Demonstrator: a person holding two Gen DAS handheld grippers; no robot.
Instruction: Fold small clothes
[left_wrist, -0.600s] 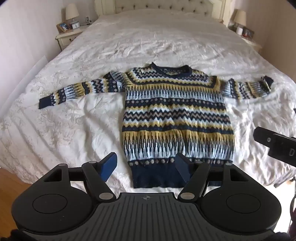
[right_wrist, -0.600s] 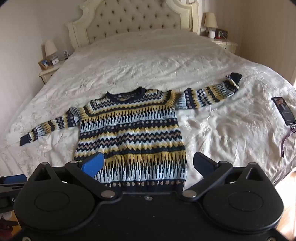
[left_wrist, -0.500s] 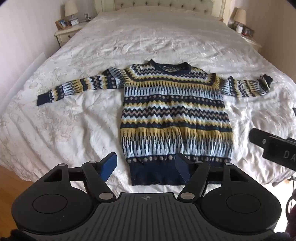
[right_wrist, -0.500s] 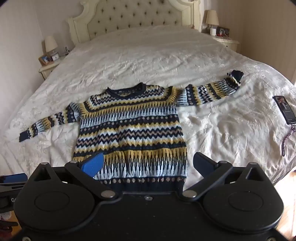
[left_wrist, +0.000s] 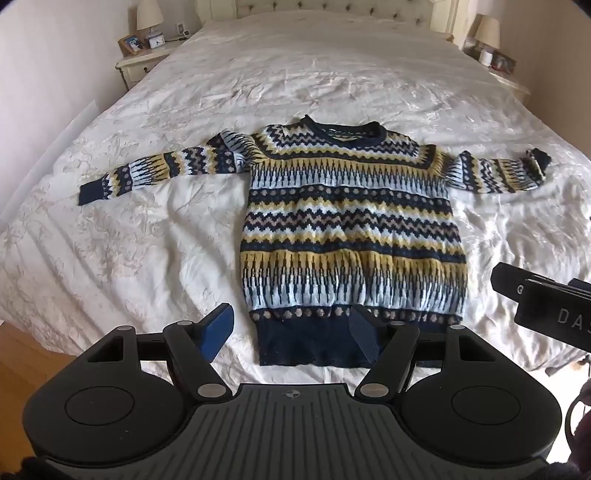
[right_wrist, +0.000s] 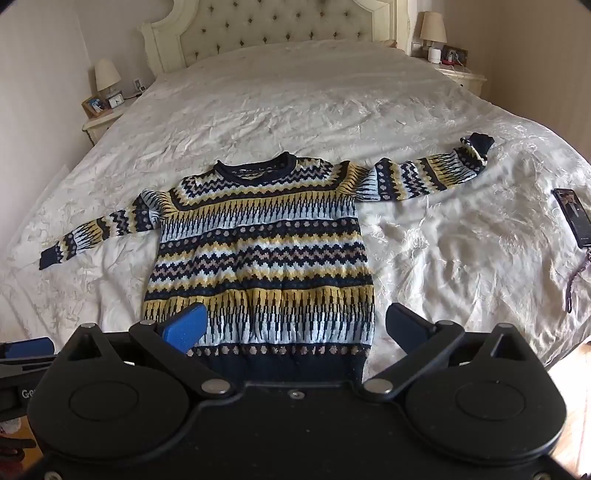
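sweater (left_wrist: 351, 229) | navy, yellow, pale-blue zigzag knit | flat, face up, sleeves spread | hem at bed's near edge

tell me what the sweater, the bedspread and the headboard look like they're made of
Sweater: knitted yarn, likely wool or acrylic; stitch-stepped zigzag bands and ribbed navy hem, matte.
Bedspread: woven cream fabric with a slight sheen, possibly satin or jacquard; floral pattern and fine creases catch the light.
Headboard: padded, button-tufted upholstery in a cream painted frame, probably wood.
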